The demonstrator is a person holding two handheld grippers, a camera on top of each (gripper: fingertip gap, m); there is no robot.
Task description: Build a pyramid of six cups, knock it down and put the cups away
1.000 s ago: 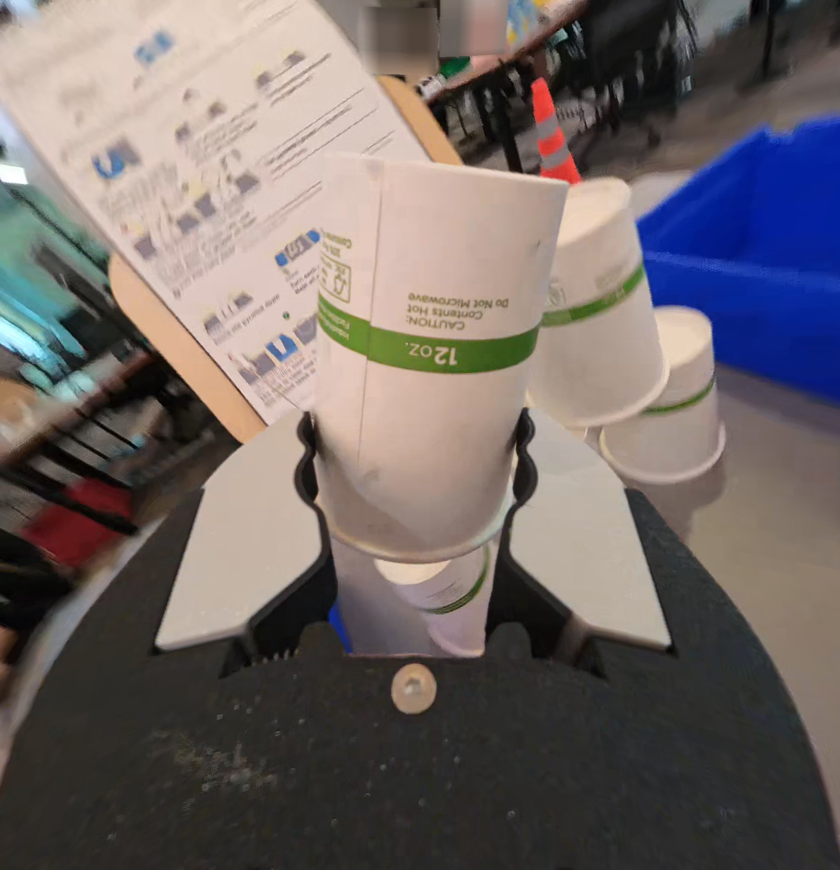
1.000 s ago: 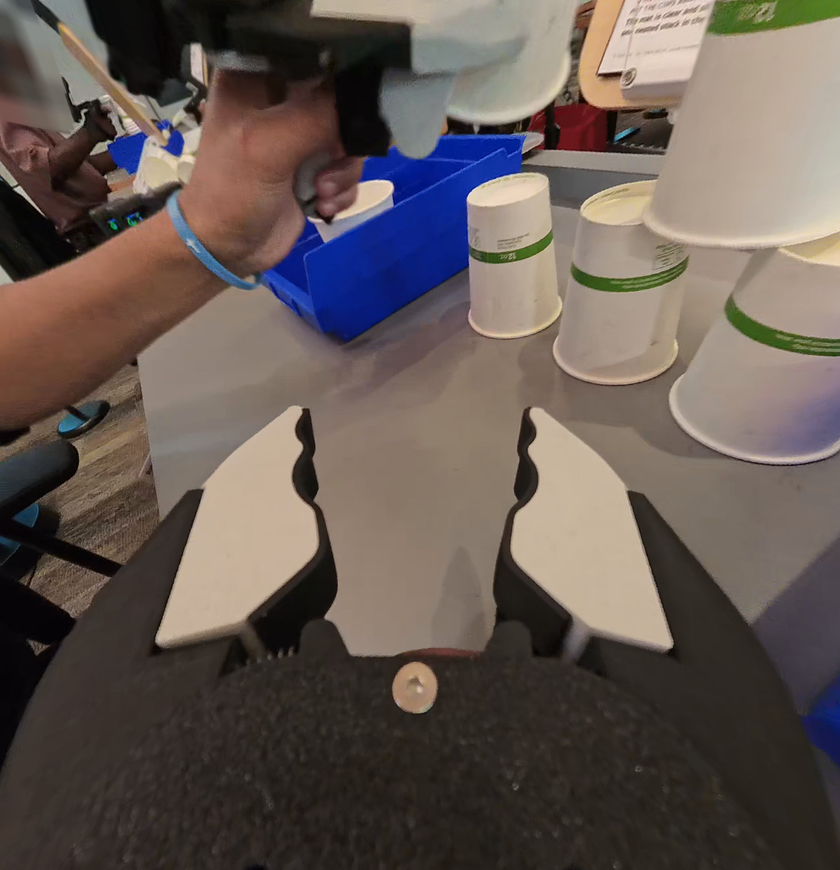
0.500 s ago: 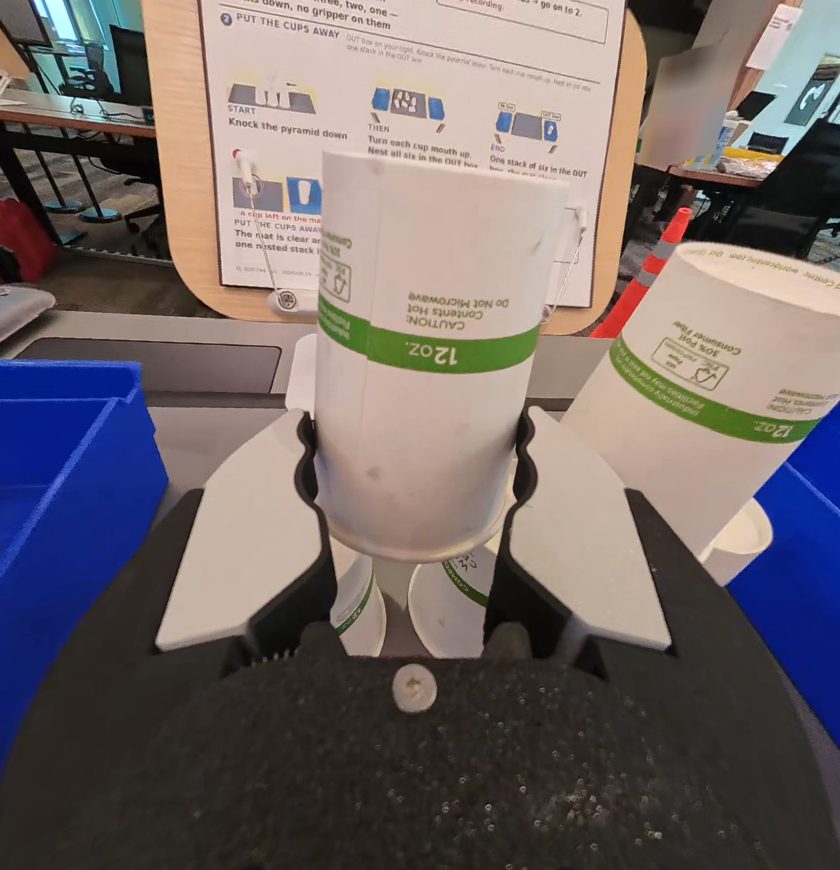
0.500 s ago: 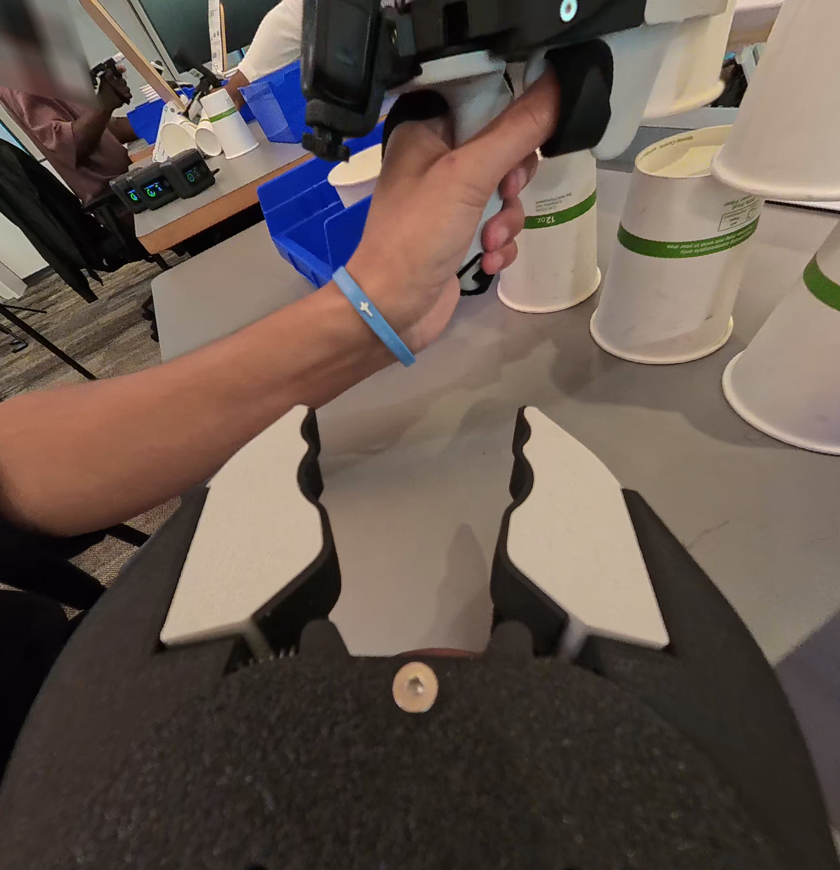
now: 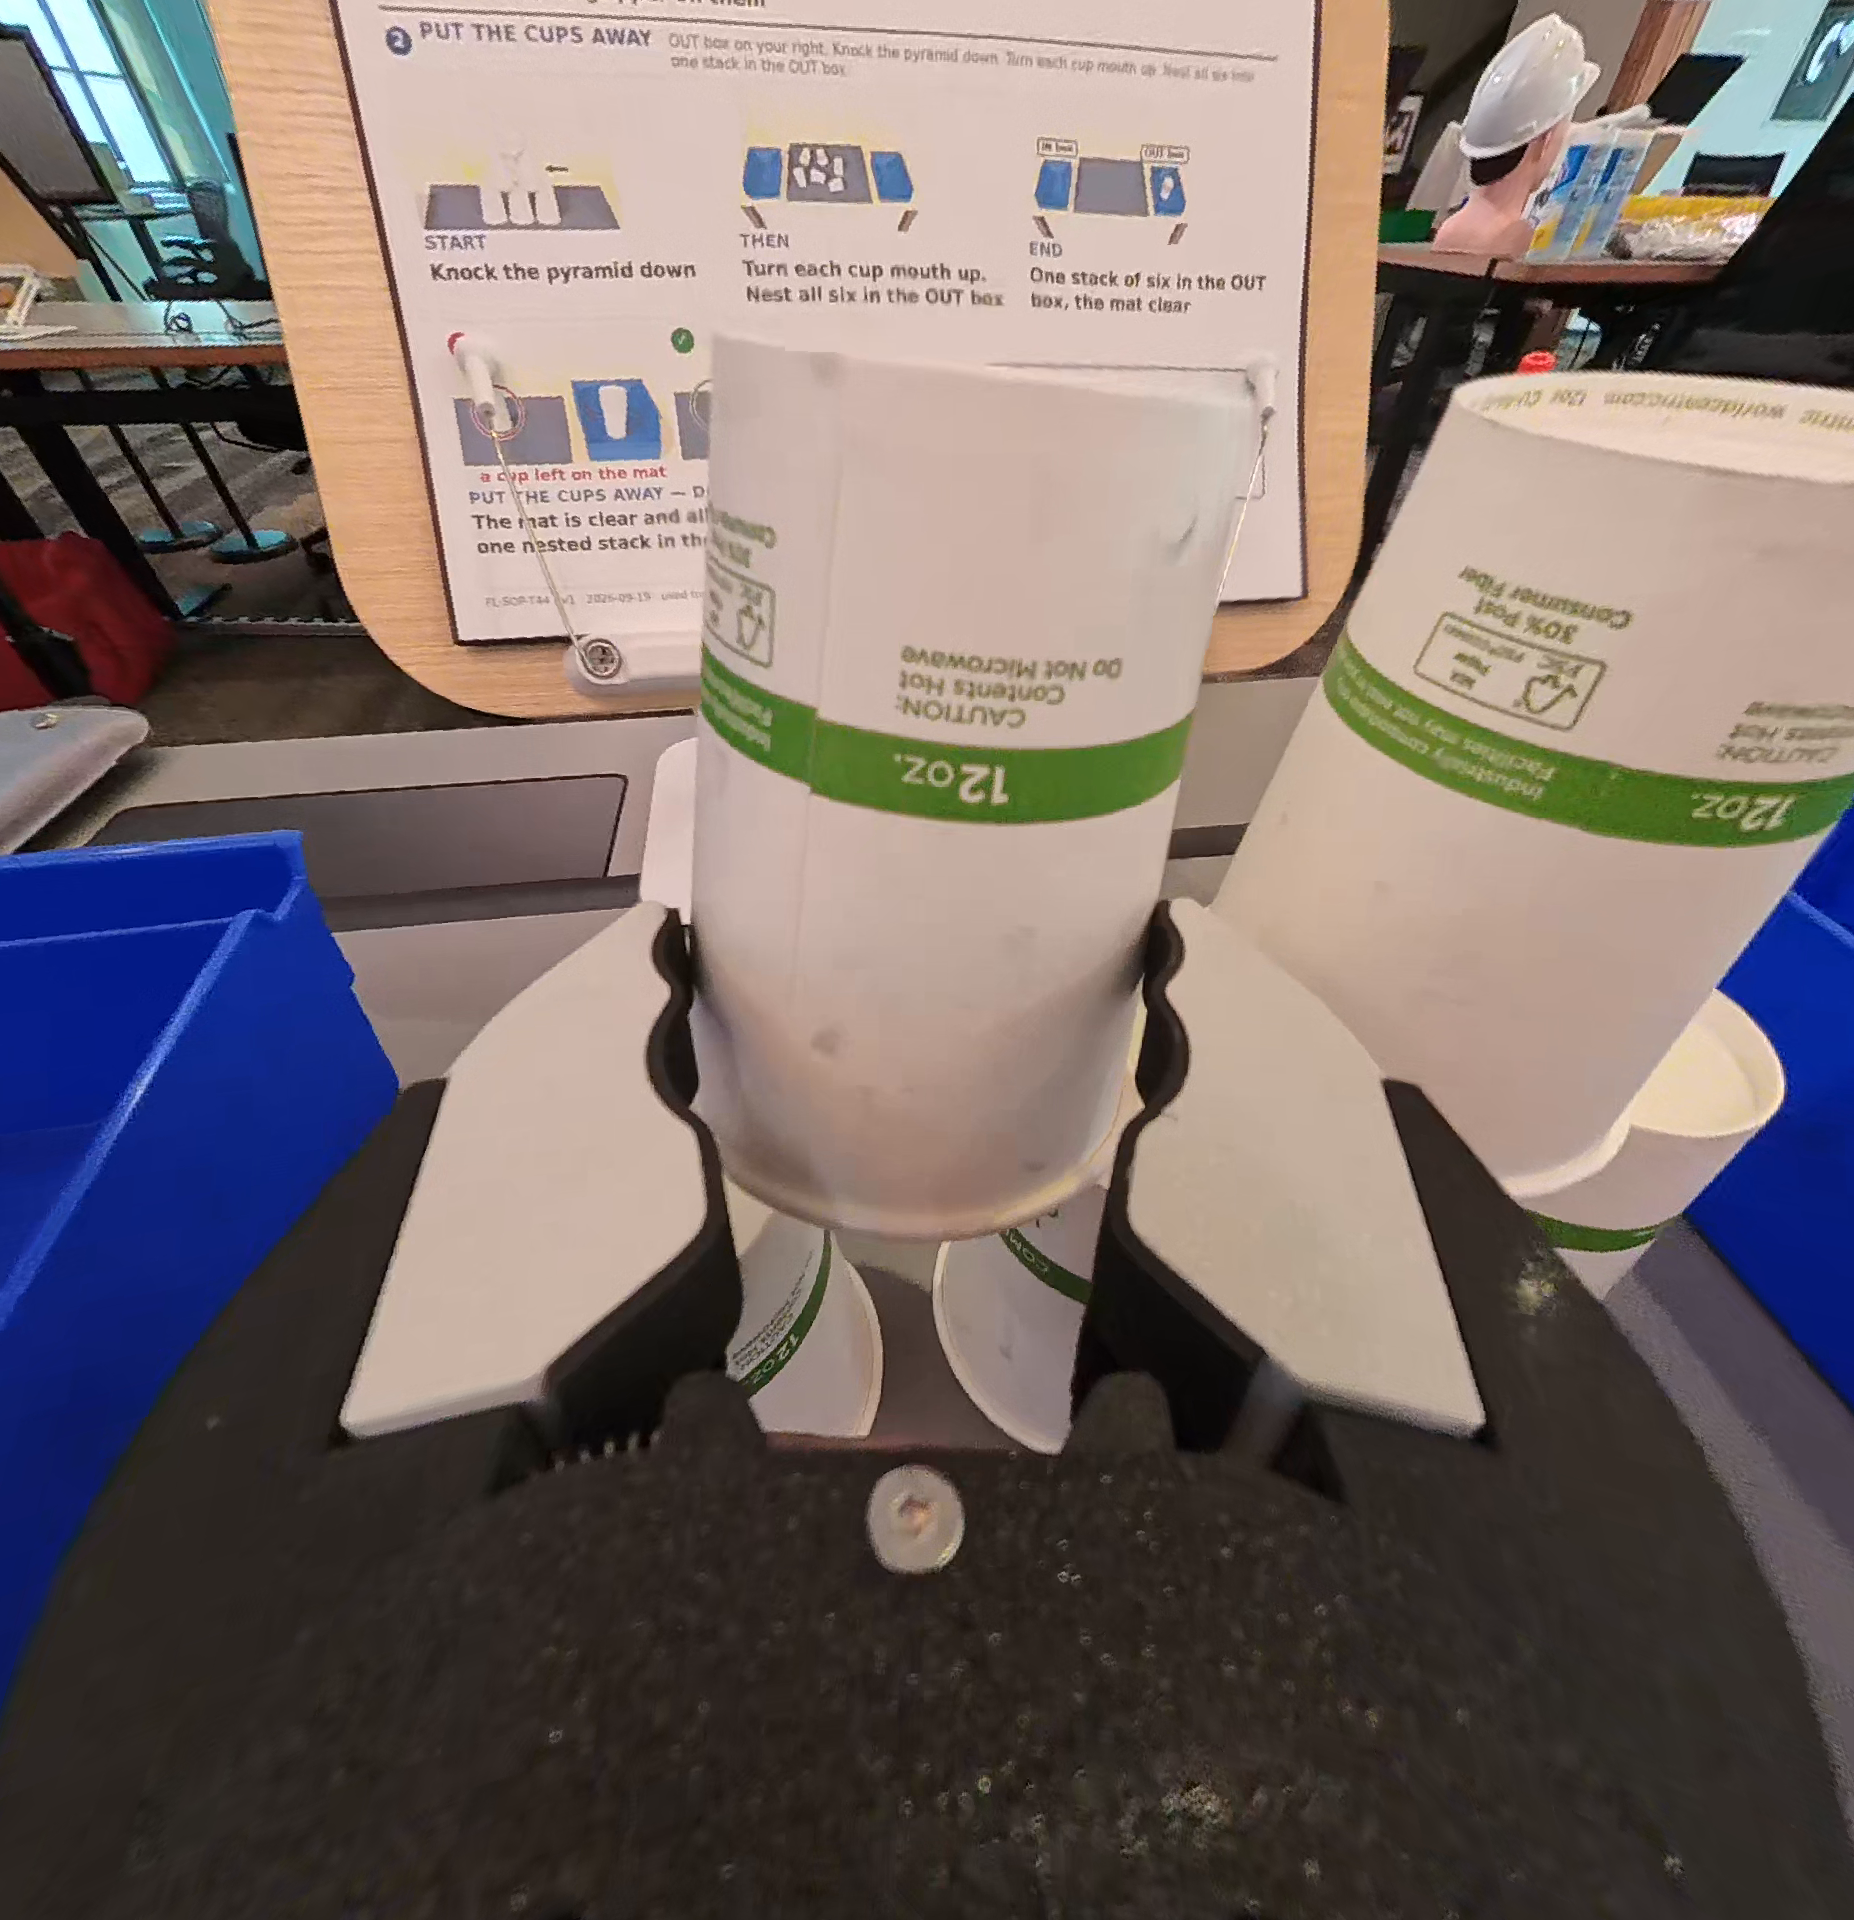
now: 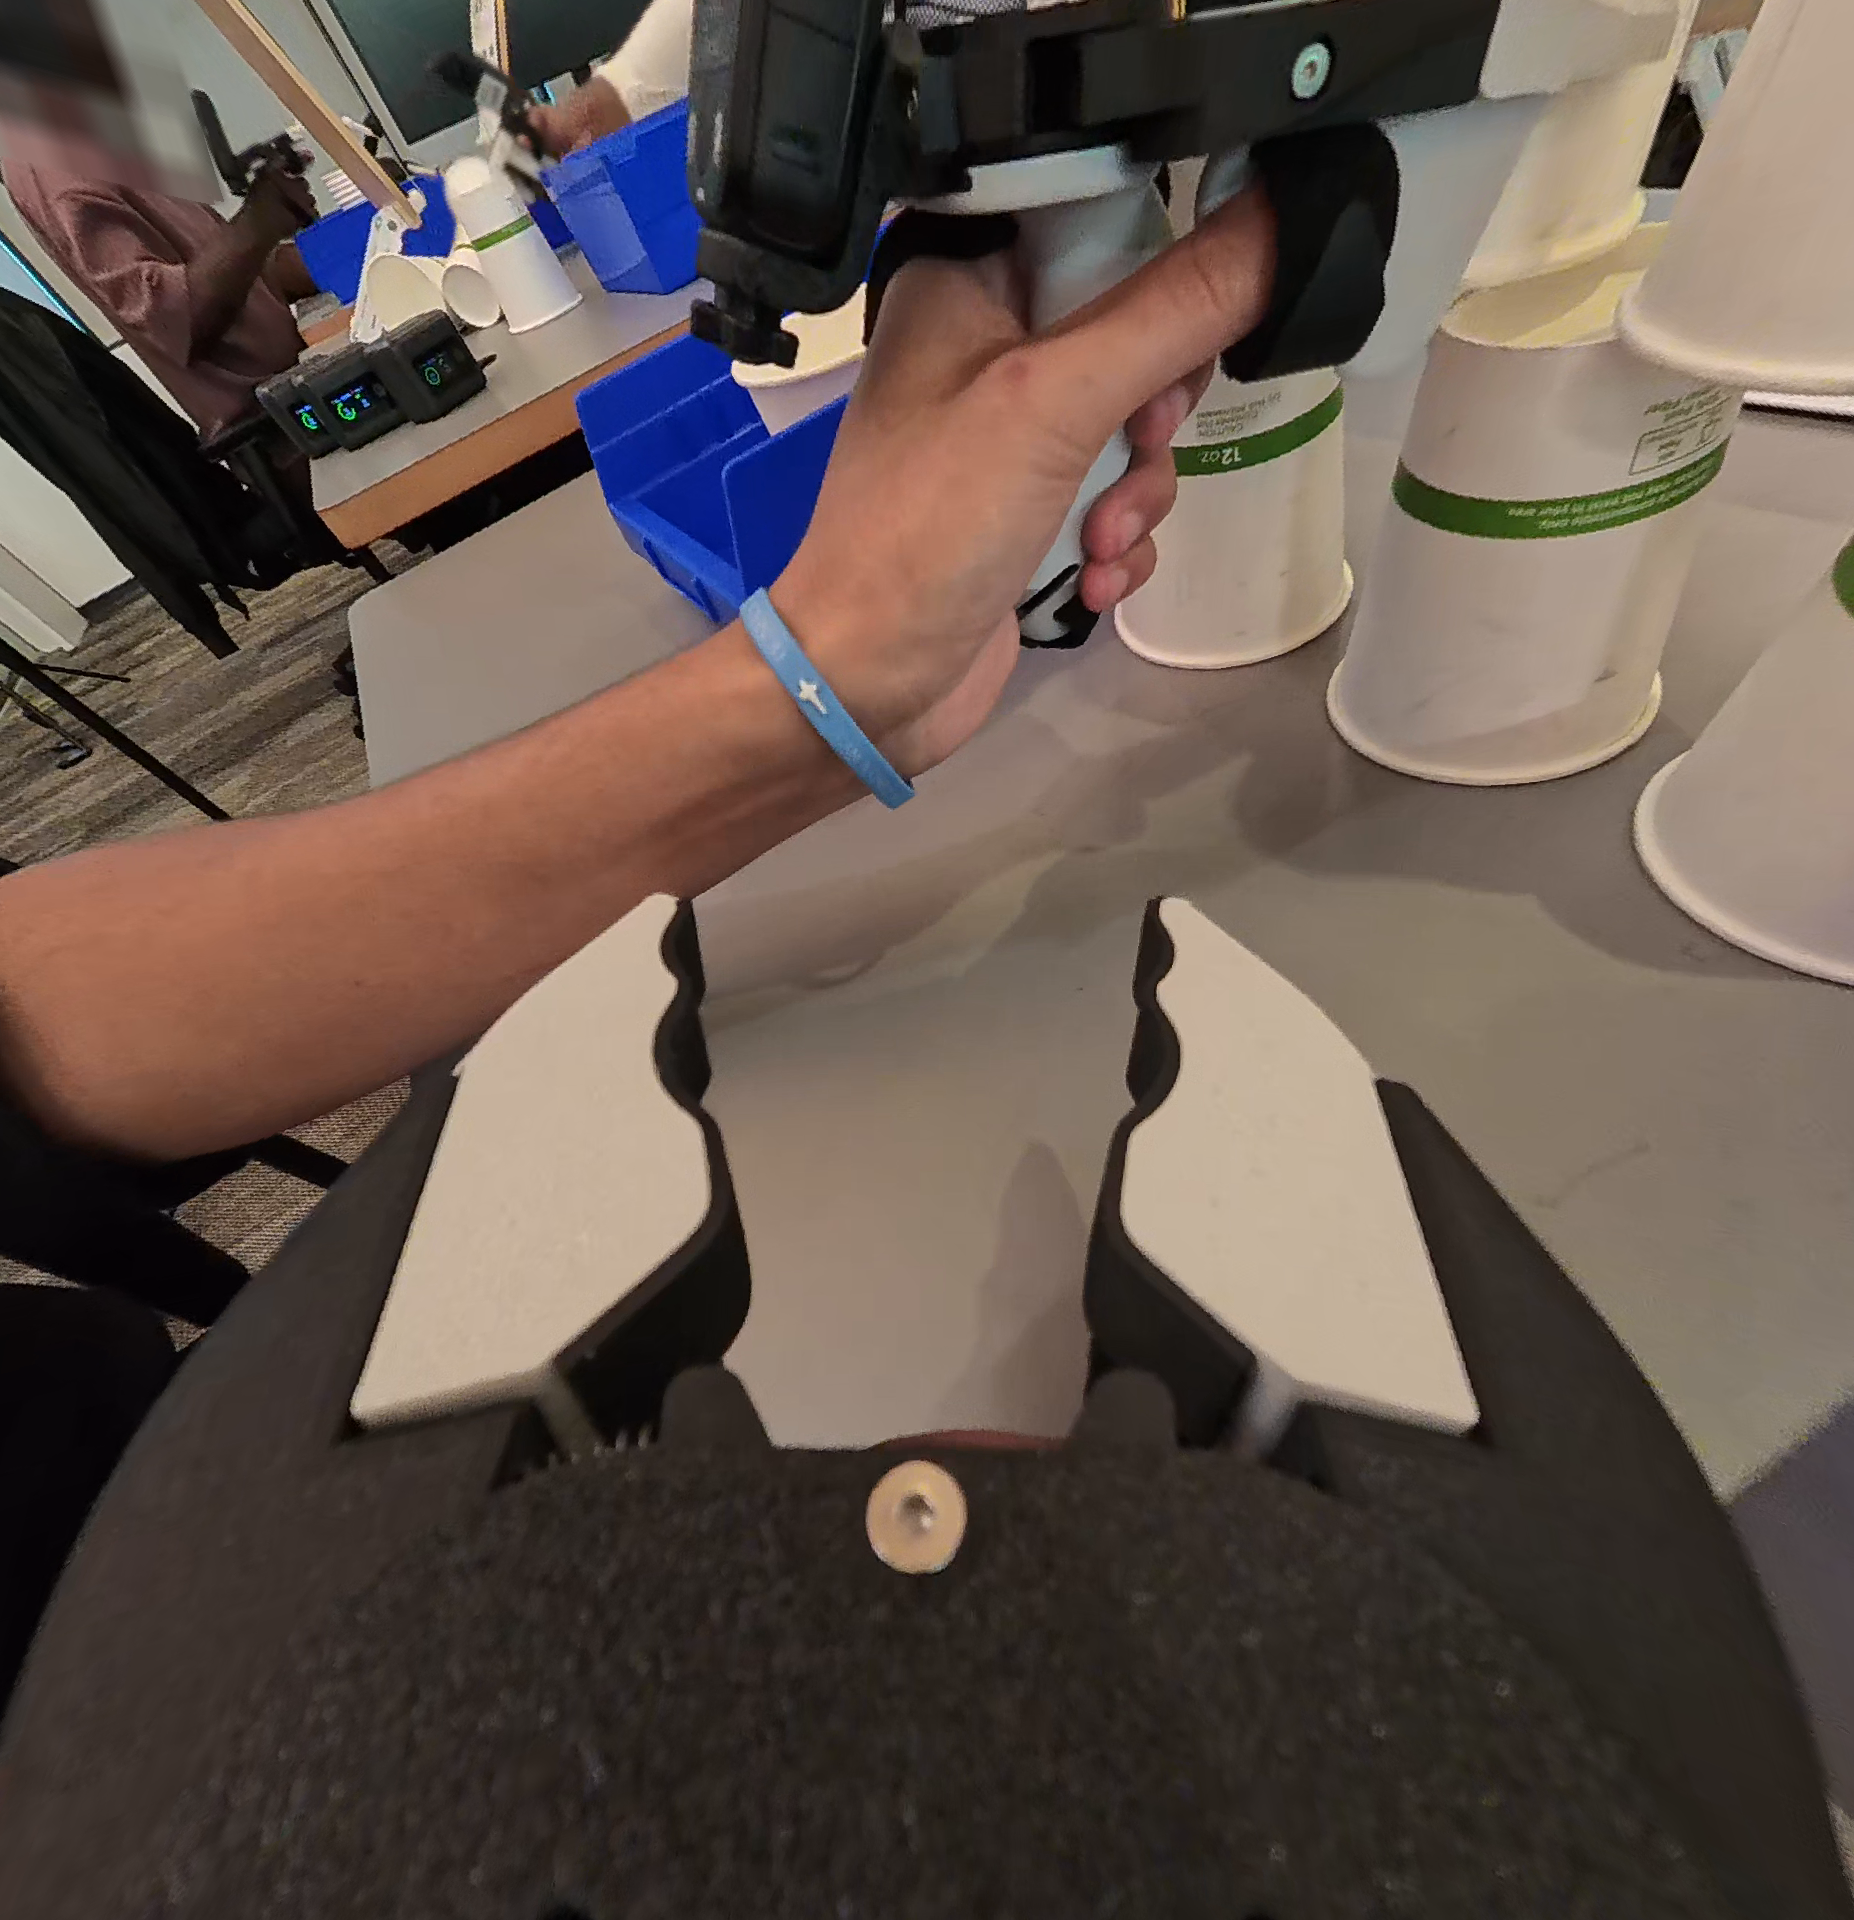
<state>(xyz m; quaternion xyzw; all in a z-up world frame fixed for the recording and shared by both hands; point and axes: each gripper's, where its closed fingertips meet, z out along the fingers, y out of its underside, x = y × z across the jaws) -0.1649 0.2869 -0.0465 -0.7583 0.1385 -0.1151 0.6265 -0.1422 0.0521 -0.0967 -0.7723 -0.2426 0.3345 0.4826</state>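
My left gripper (image 5: 918,935) is shut on a white paper cup with a green band (image 5: 954,790), held upside down above two base cups (image 5: 798,1340) seen between the fingers. Another upside-down cup (image 5: 1567,748) sits to its right on top of a lower cup (image 5: 1681,1143). In the right wrist view three base cups stand in a row (image 6: 1245,540), (image 6: 1525,592), (image 6: 1796,810), with a second-tier cup (image 6: 1775,197) on them. My right gripper (image 6: 918,935) is open and empty, low over the grey table in front of the row. A hand (image 6: 964,499) holds the left gripper above the row.
A blue bin (image 5: 123,1122) stands at the left and another blue bin (image 5: 1816,1091) at the right. A wooden board with an instruction sheet (image 5: 829,312) stands behind the cups. In the right wrist view a cup sits in the left blue bin (image 6: 694,468).
The left gripper, still holding its cup, has swung round to face the board and come down over the base cups. The right gripper has moved only slightly and stays open.
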